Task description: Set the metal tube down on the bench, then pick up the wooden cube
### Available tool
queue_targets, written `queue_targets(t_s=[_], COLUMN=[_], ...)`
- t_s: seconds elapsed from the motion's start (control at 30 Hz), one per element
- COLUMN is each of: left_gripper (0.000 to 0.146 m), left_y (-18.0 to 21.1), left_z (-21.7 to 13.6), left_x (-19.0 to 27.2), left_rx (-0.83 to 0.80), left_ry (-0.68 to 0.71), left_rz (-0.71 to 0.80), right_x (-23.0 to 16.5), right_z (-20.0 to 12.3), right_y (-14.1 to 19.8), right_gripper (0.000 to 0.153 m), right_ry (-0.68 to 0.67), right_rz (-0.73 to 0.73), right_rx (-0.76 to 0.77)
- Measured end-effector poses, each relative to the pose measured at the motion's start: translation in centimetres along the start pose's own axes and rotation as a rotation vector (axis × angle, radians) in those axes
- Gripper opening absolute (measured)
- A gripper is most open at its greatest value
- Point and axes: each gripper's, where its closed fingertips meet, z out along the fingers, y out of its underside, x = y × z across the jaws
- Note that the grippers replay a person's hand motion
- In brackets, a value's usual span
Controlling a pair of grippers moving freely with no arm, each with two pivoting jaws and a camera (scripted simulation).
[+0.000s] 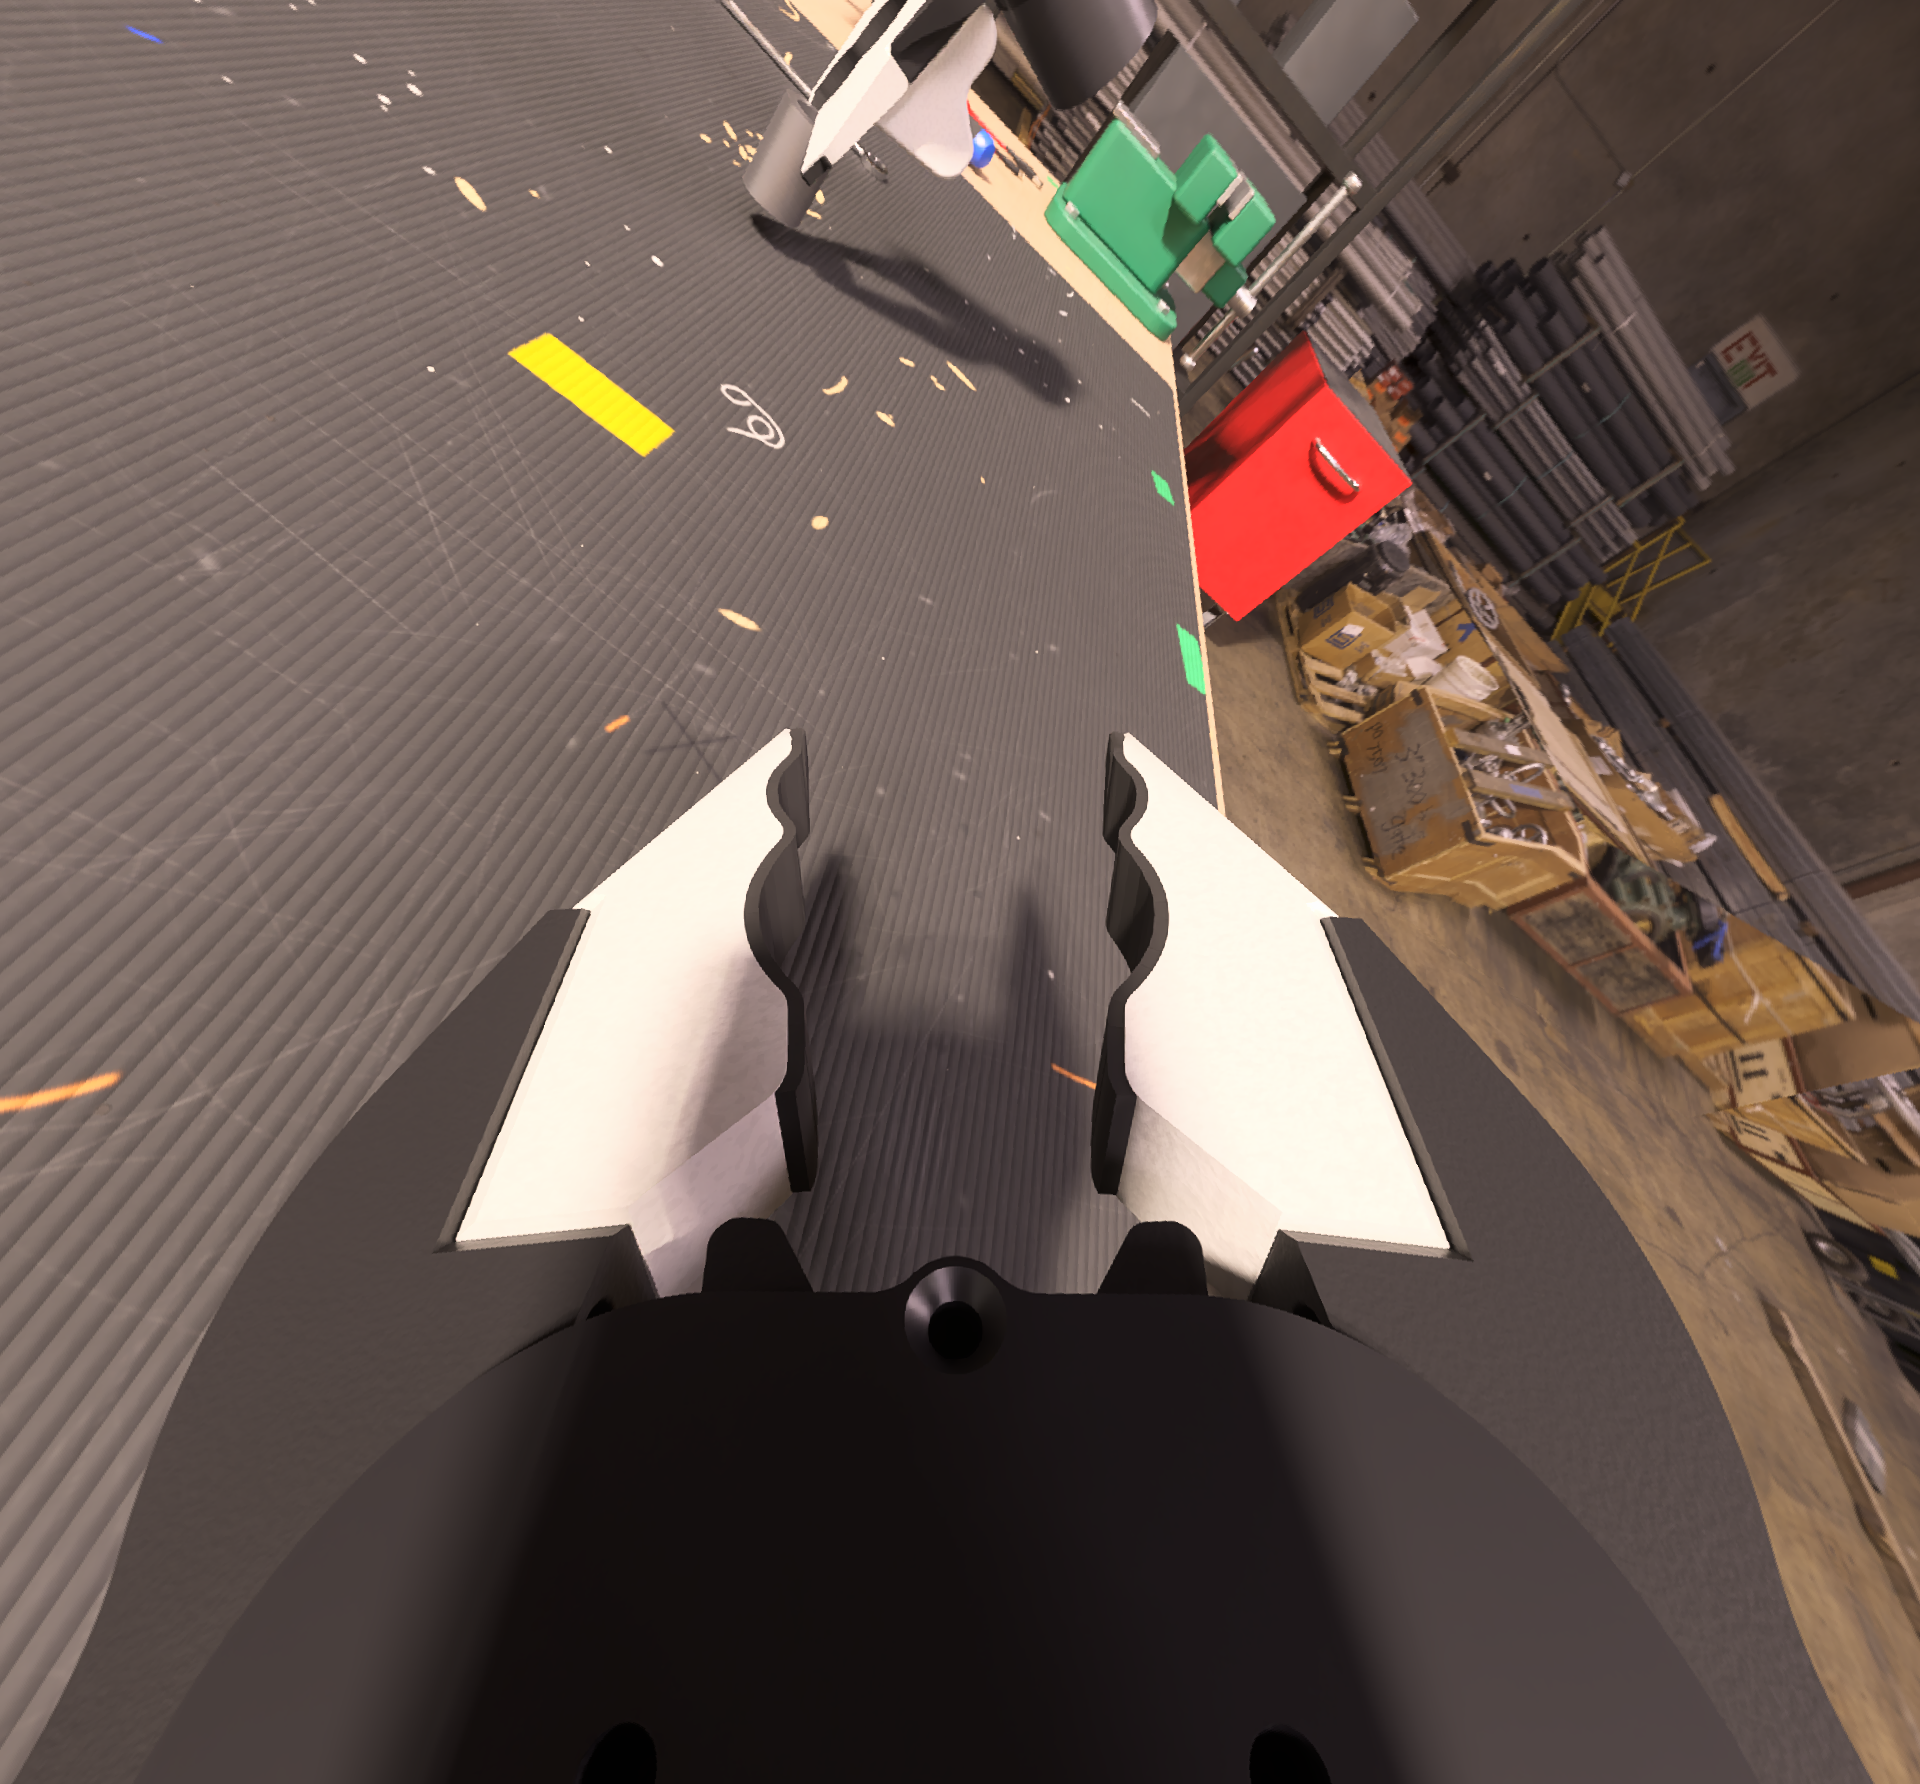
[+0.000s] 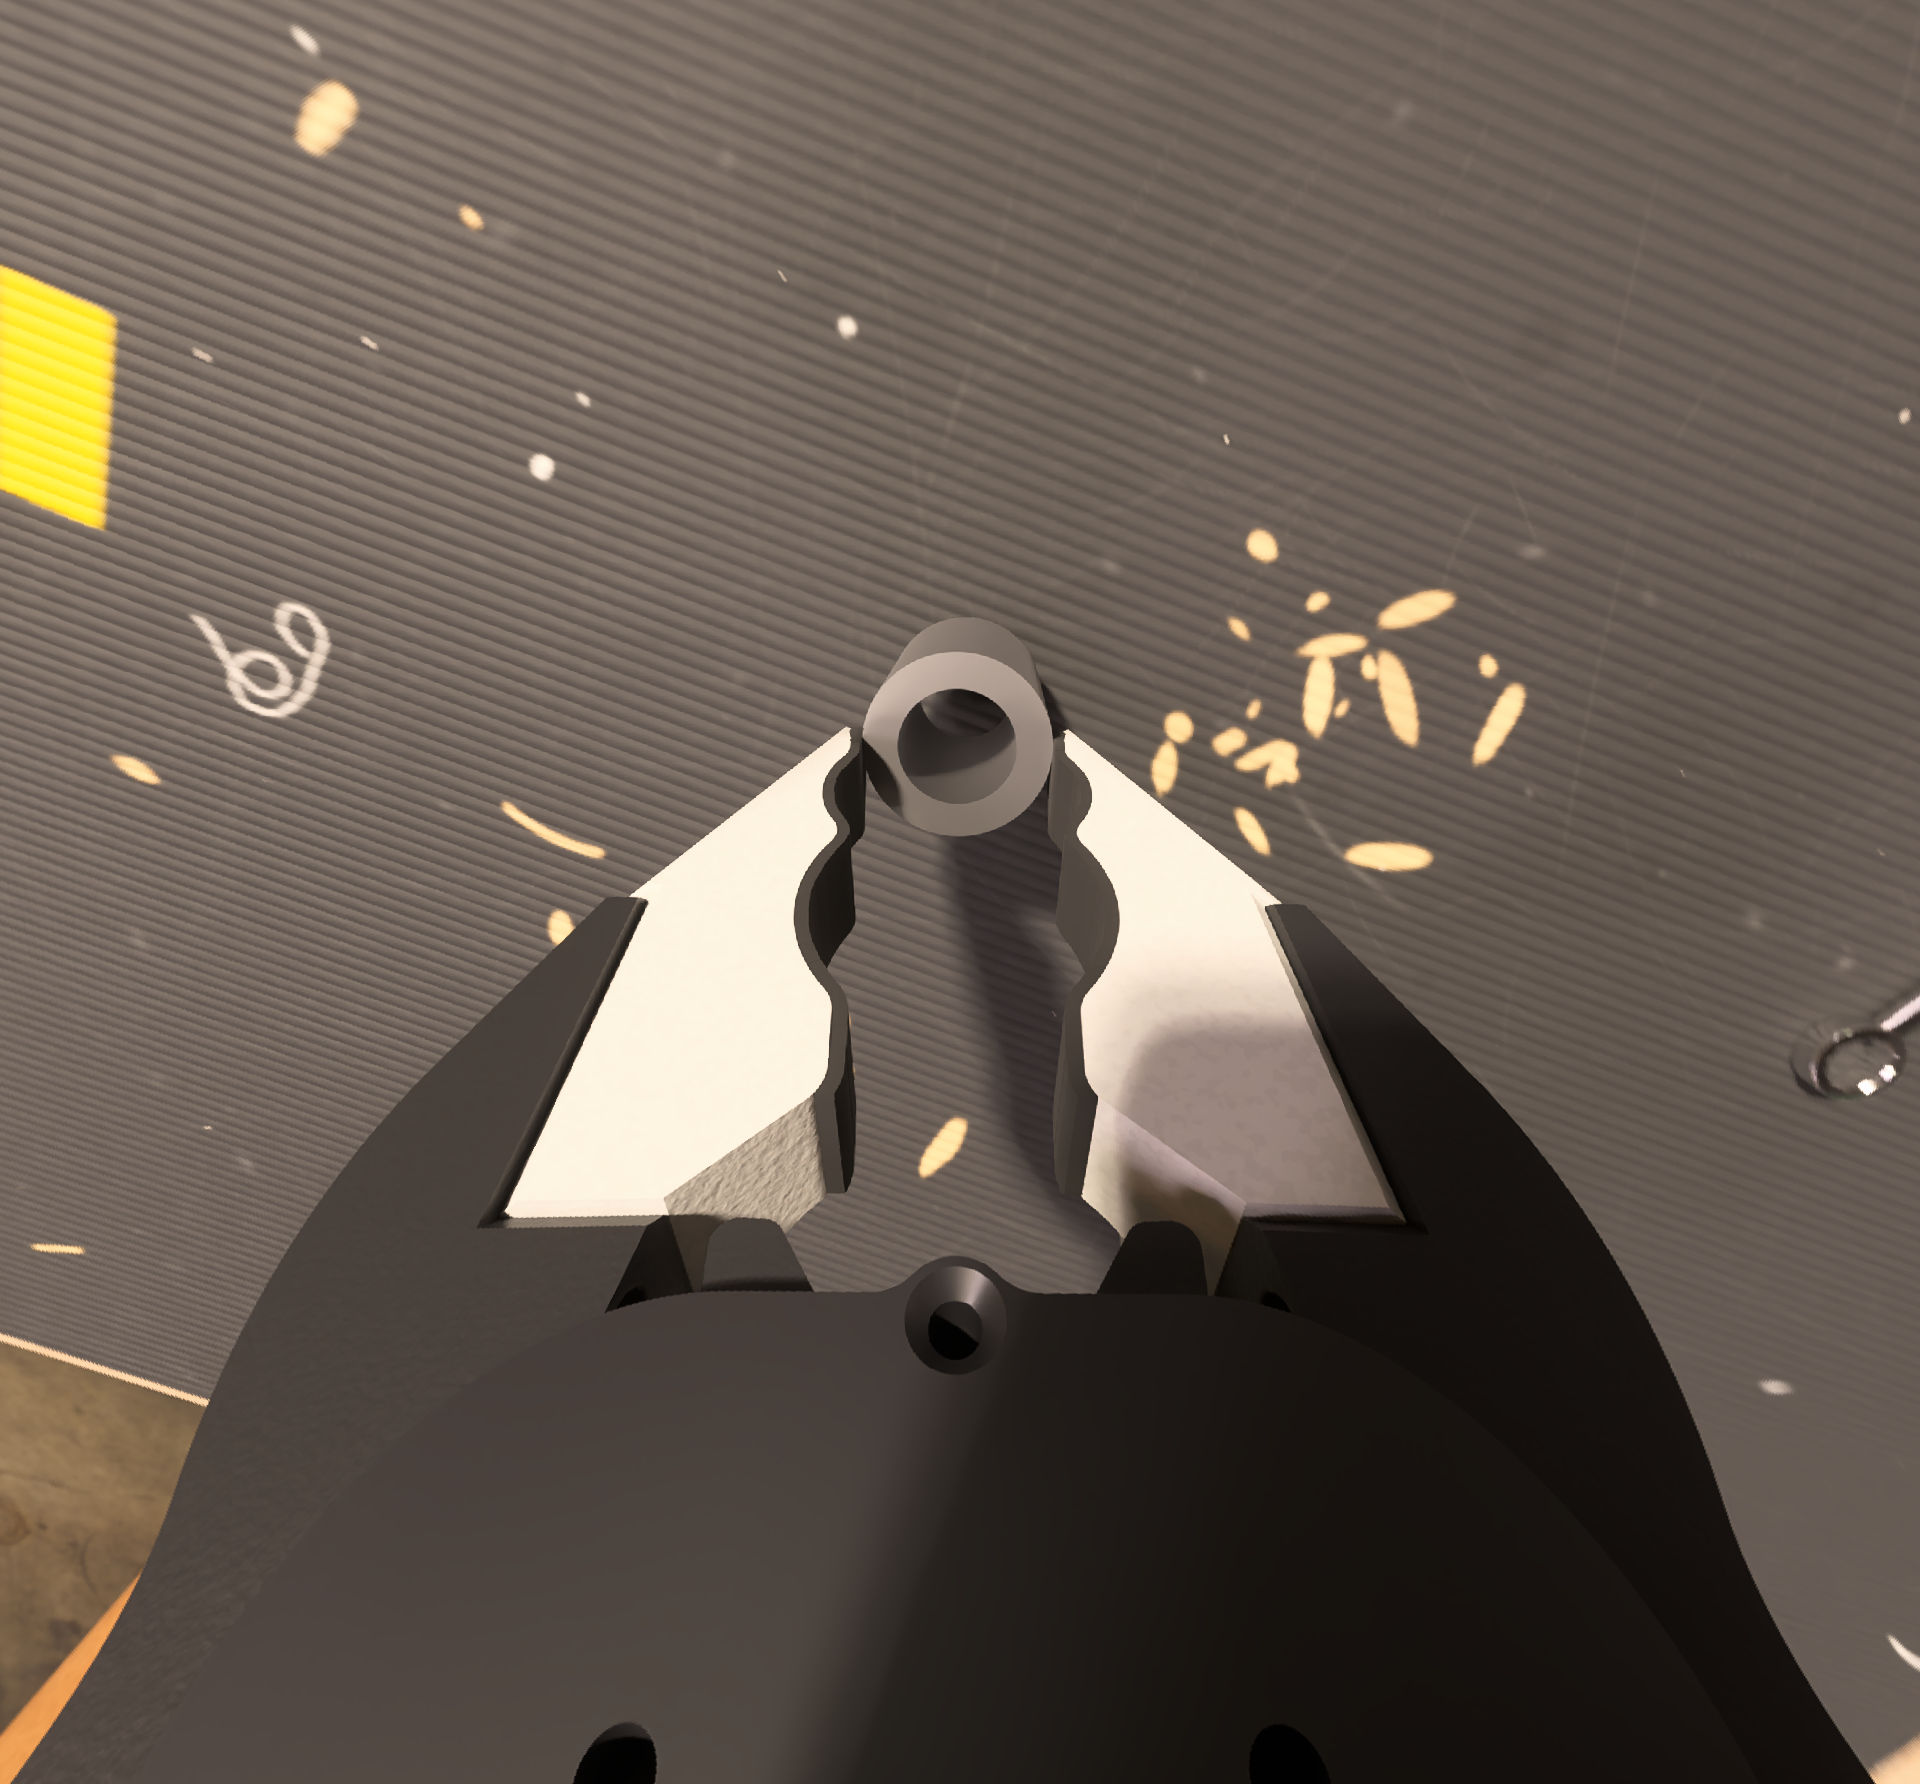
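Observation:
A short grey metal tube (image 2: 961,732) sits between the fingertips of my right gripper (image 2: 956,747), which is shut on it; I look into its open end. In the left wrist view the right gripper (image 1: 831,145) holds the tube (image 1: 779,171) nearly upright, its lower end at or just above the dark ribbed bench mat (image 1: 312,487), with its shadow right below it. My left gripper (image 1: 956,747) is open and empty, low over the mat near the bench's right edge. No wooden cube shows in either view.
A green vise (image 1: 1153,217) stands at the bench's far right edge, with a red toolbox (image 1: 1288,477) past the edge. A yellow tape strip (image 1: 592,394), a wire clip (image 1: 753,415), wood chips (image 2: 1361,685) and a metal hook (image 2: 1860,1059) lie on the mat.

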Motion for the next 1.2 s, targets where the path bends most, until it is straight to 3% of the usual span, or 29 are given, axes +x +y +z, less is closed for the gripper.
queue_targets(t_s=[0.1,0.4,0.47,0.53,0.6,0.73,0.8,0.87,0.97,1.07,1.2], left_gripper=[0.057,0.057,0.057,0.057,0.057,0.058,0.058,0.058,0.059,0.063,0.067], left_y=[0.4,0.7,0.7,0.7,0.6,0.1,0.3,0.7,1.3,1.2,0.0], left_z=[0.2,0.5,0.5,0.4,0.1,-1.0,-1.7,-2.6,-4.0,-5.2,-6.9], left_x=[-0.1,0.0,-0.1,-0.1,-0.1,0.1,0.6,0.9,0.5,0.1,0.4], left_rx=[-0.023,-0.047,-0.047,-0.049,-0.041,-0.007,-0.007,0.009,0.052,0.112,0.200], left_ry=[-0.019,-0.027,-0.030,-0.030,-0.034,-0.066,-0.064,-0.079,-0.181,-0.316,-0.412], left_rz=[0.014,0.032,0.033,0.030,0.031,0.035,0.029,0.033,0.076,0.221,0.319], right_x=[0.3,0.1,0.0,0.2,-0.1,-3.5,-6.2,-9.7,-17.7,-22.5,-25.0], right_z=[0.6,0.9,0.1,-2.0,-6.1,-16.7,-18.9,-17.7,-11.3,-6.4,-5.4], right_y=[0.8,0.7,0.7,0.6,-0.2,-3.0,-3.4,-2.5,0.3,2.5,3.8], right_gripper=[0.035,0.035,0.045,0.046,0.046,0.047,0.047,0.048,0.047,0.044,0.045], right_ry=[0.029,-0.040,-0.041,-0.001,0.077,0.229,0.240,0.198,-0.087,-0.228,-0.323], right_rz=[-0.015,0.027,0.019,0.021,0.008,-0.120,-0.175,-0.135,-0.217,-0.233,-0.192], right_rx=[-0.064,-0.049,-0.030,-0.007,0.105,0.565,0.765,0.891,0.935,0.968,1.049])
